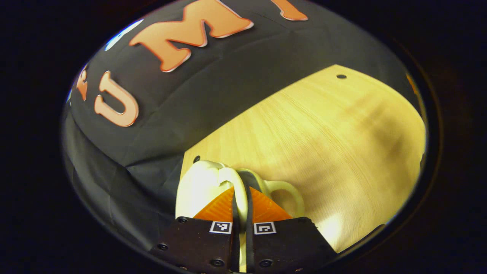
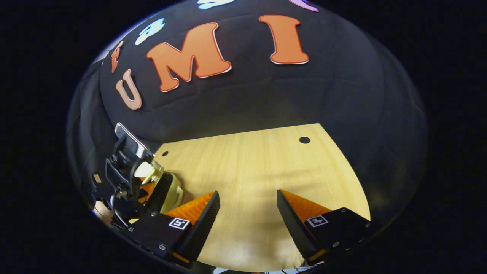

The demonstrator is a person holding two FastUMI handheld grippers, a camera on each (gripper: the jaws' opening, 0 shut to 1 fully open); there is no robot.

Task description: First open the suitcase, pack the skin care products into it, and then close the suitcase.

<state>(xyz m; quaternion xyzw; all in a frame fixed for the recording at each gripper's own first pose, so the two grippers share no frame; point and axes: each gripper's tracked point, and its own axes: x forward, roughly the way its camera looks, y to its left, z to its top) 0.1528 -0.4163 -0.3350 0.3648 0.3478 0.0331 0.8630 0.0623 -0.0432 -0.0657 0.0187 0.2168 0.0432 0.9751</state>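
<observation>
The left claw (image 1: 240, 213) is clamped on a cream handle (image 1: 239, 186) of the pale suitcase (image 1: 198, 186) at the bench (image 1: 323, 144) corner; the right claw (image 2: 247, 213) gapes wide, with the suitcase (image 2: 171, 190) off to its left.

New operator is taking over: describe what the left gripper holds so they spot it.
Find the wooden table, then its left edge by the small hole. There sits a cream case, its looped handle pinched by the left gripper. It is pale and rounded against bare wood and black cloth.
</observation>
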